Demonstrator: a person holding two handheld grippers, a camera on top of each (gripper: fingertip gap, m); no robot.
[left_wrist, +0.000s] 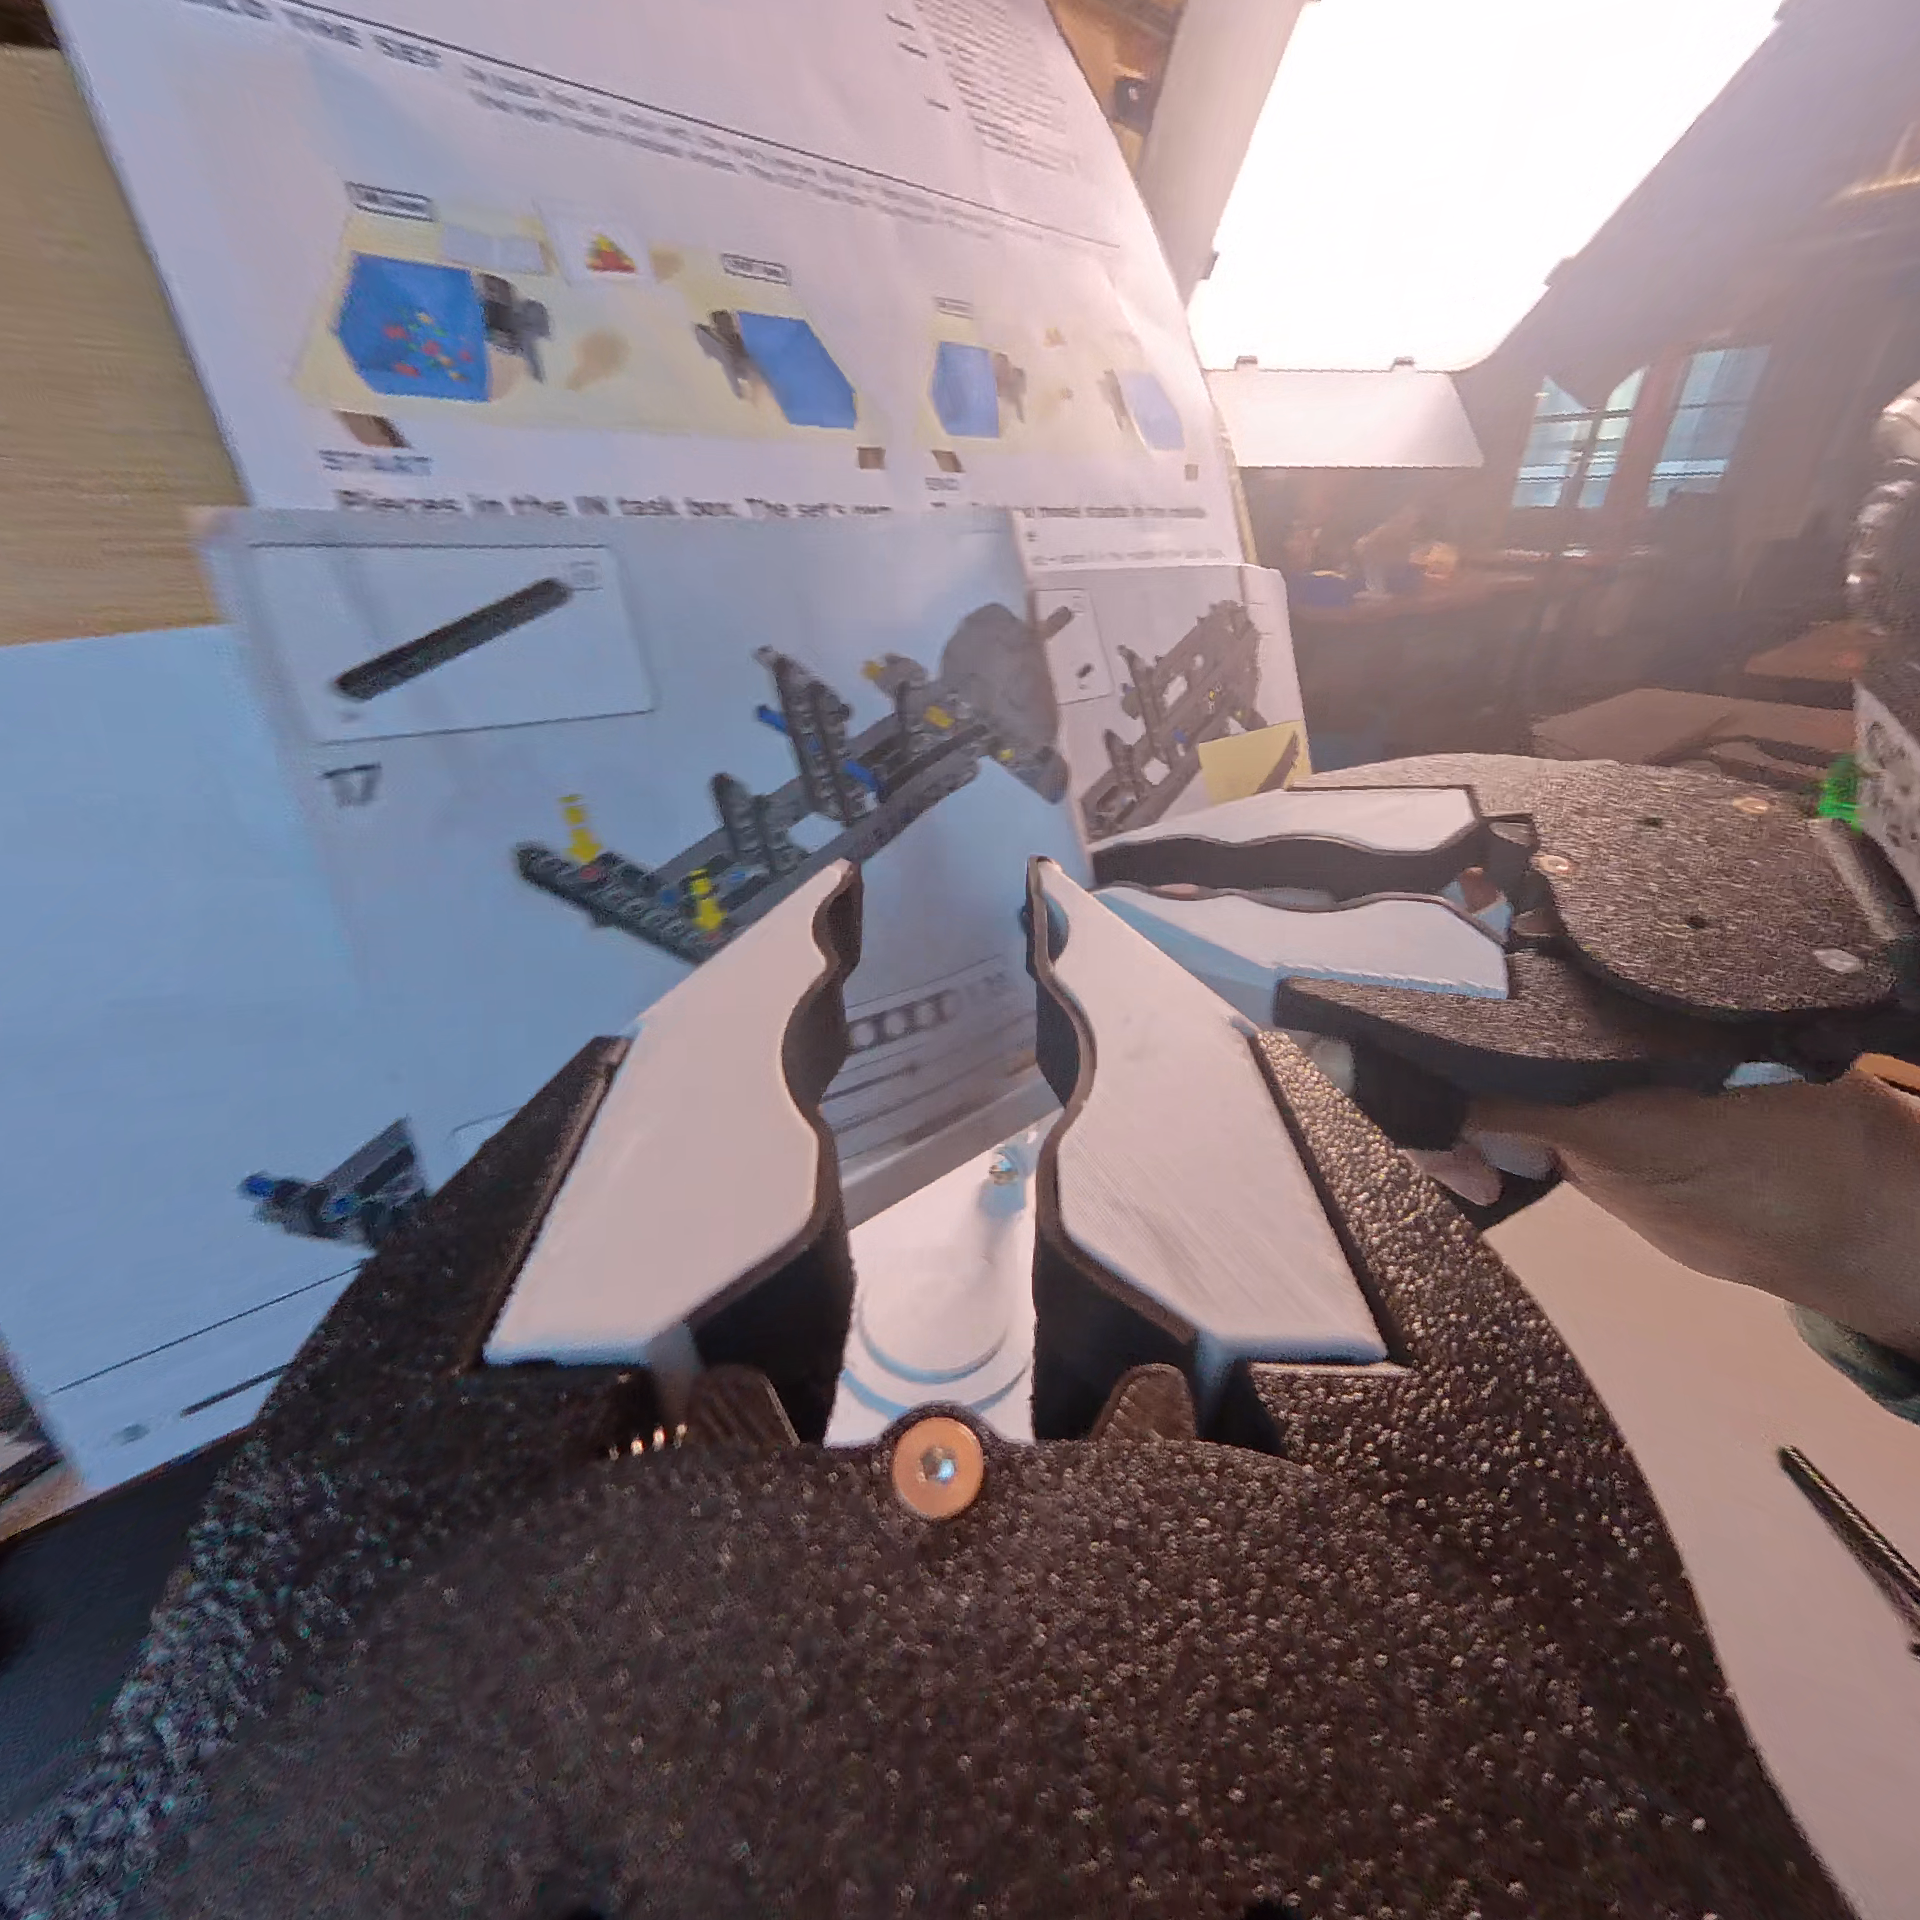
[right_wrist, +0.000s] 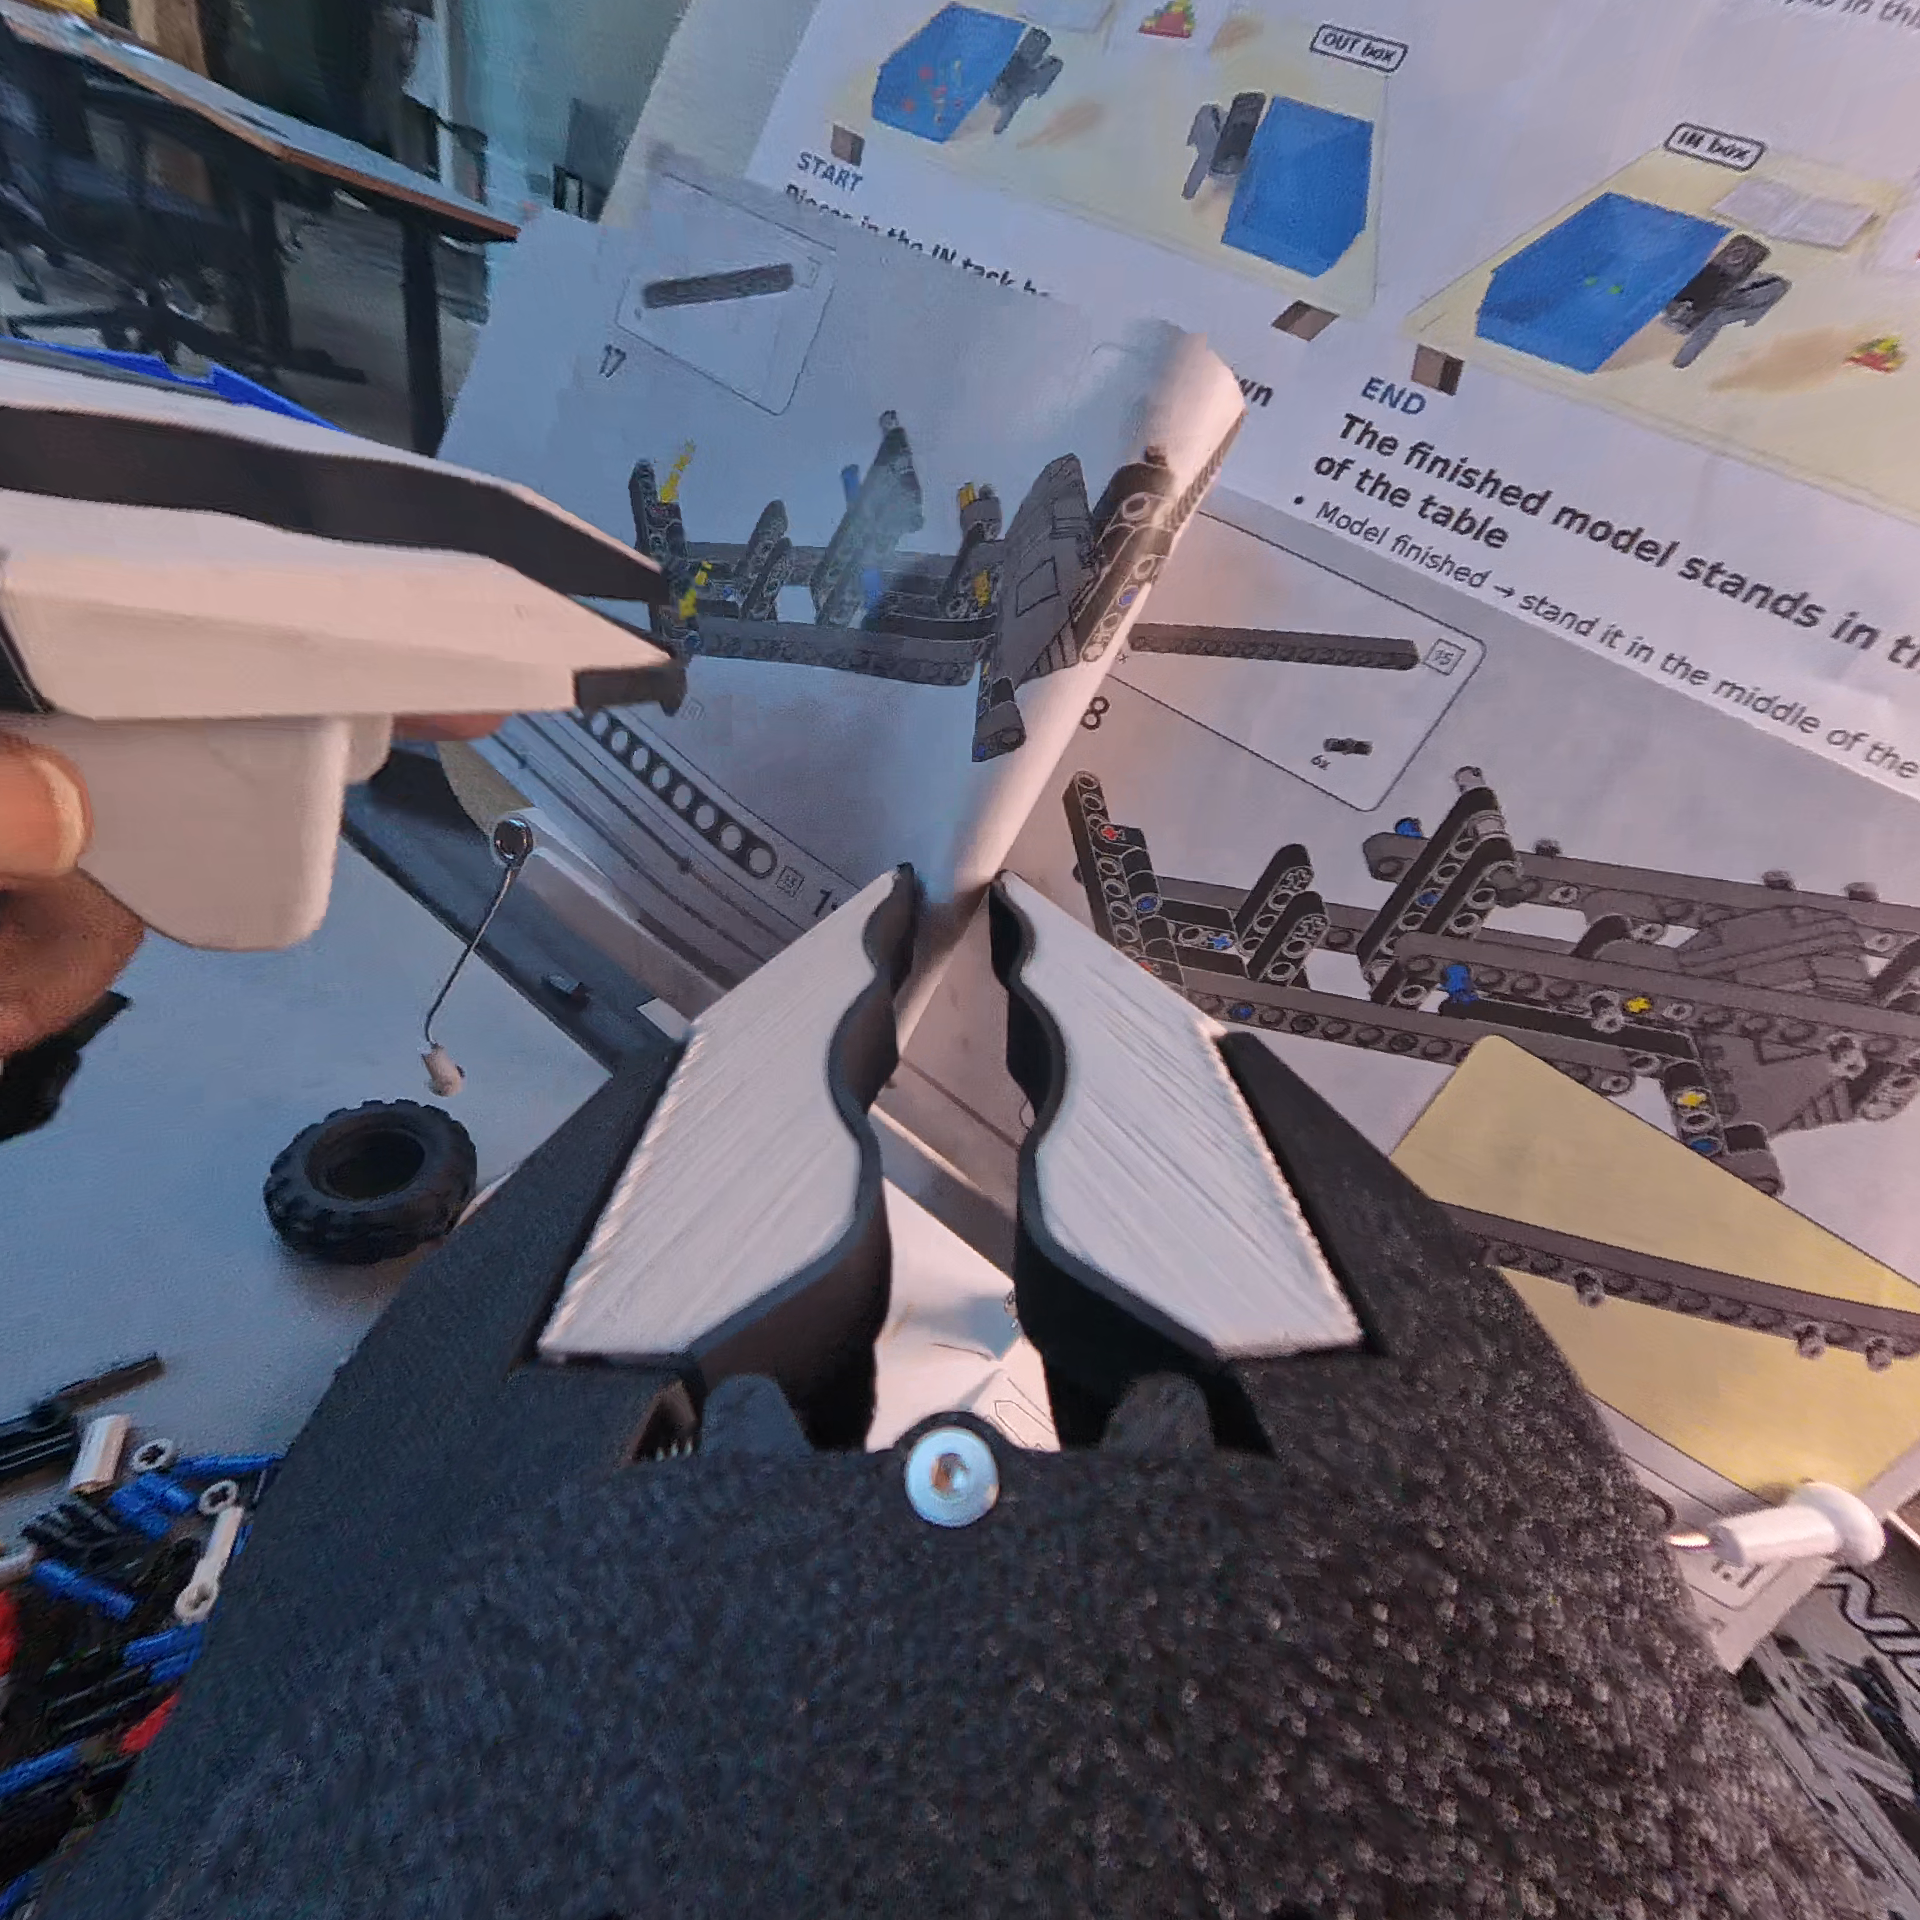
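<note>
The right gripper pinches the curled page of an instruction booklet — its jaws are narrow, closed on the lower end of the lifted sheet, which rises from the booklet's spine and rolls over at its top edge. The booklet stands propped on the table, in front of a larger printed sheet with coloured pictures. The left gripper hovers just before the left-hand page of the booklet, its jaws parted by a modest gap with nothing between them; in the right wrist view its tips sit close to that page, though I cannot tell whether they touch it. Left of the booklet, on the table, lie a small black tyre and a thin metal crank with a pale knob; farther left and nearer is a heap of blue, black and red building pieces. The page looks light, thin and floppy — likely to tear or crease if pulled hard, so a hold near its free edge, with gentle pressure, would suit it best.
</note>
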